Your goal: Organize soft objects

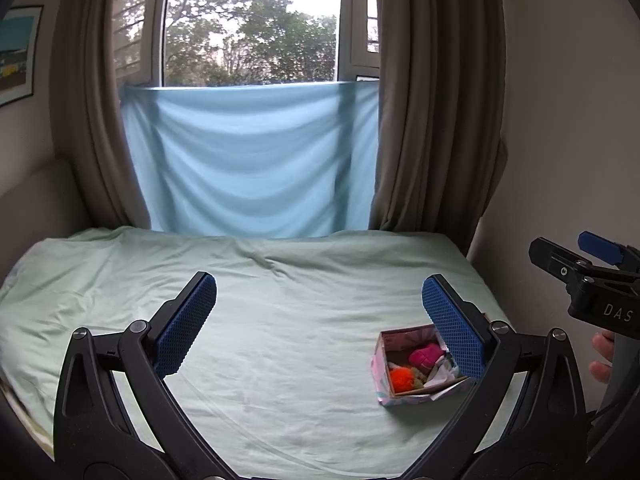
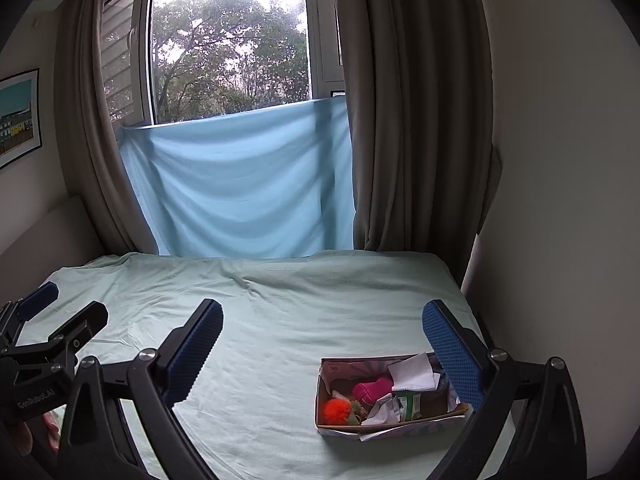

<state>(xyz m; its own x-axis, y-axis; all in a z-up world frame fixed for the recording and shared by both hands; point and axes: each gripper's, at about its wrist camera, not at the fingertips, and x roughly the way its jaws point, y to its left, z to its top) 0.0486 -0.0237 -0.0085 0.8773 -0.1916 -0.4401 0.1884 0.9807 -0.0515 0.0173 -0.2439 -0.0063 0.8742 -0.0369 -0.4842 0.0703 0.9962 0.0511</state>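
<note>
Soft objects are seen gathered in a small box (image 2: 384,428) set on the pale green bed sheet (image 2: 280,320), toward its right side near the wall (image 2: 560,200). Brown curtains (image 2: 416,120) and a blue cloth (image 2: 240,184) are hung across the window at the bed's far edge. Broad bare sheet is left to the box's left. The left gripper (image 1: 319,312) and right gripper (image 2: 322,336) are held wide apart, with nothing between their fingers. A pink toy (image 2: 372,392), an orange pompom (image 2: 334,410) and a white cloth (image 2: 412,372) are contained in the box.

Soft daylight from the window (image 1: 252,24); dim, fisheye-bent edges, slight blur.
</note>
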